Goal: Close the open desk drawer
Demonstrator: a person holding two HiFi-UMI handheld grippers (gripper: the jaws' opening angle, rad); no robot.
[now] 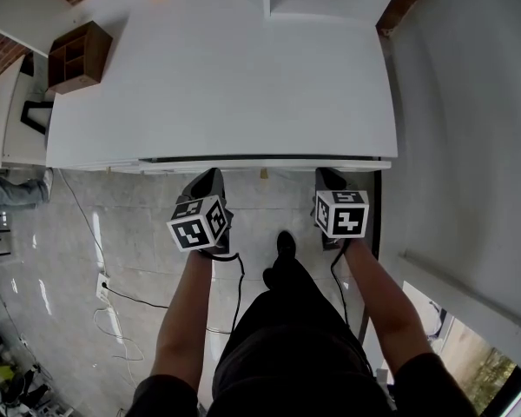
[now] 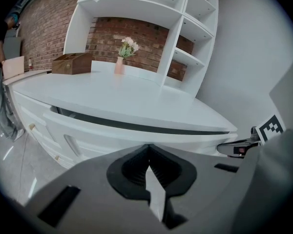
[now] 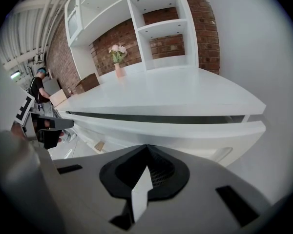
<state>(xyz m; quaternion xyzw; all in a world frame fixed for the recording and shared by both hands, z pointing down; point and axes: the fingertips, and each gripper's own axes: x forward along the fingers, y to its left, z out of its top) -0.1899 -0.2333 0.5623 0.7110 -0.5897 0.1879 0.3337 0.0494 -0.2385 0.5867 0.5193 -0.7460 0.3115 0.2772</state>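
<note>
1. Head view has the drawer (image 1: 260,164) poking a little way out from under the table (image 1: 226,76) top, with a dark slit above its front. My left claw (image 1: 210,176) and right claw (image 1: 330,176) sit just before that front, one toward each end. I cannot tell whether either tip touches it.
2. Both gripper views show each claw with its jaws pressed together and nothing between them, so I would be pushing with blunt tips, not gripping.
3. I think the main risk is uneven pressure. If one claw leads the other, the drawer could skew and bind before it seats.
4. The tips are narrow and the drawer front looks smooth. A tip could skid upward into the slit above the drawer and get pinched under the table top, or slip below the front.
5. Too hard a shove might slam the drawer and shake the vase of flowers (image 2: 121,57) standing well behind it.
6. The table is white and mostly bare. A wooden box (image 1: 76,55) sits far behind the drawer toward its left, and a white shelf unit (image 2: 151,23) rises behind it against a brick wall (image 3: 127,35).
7. Below the drawer the pale floor (image 1: 139,224) looks glossy, with cables (image 1: 113,298) trailing to the drawer's left. A person (image 3: 39,89) stands well off to that side, and a plain wall closes the right.
</note>
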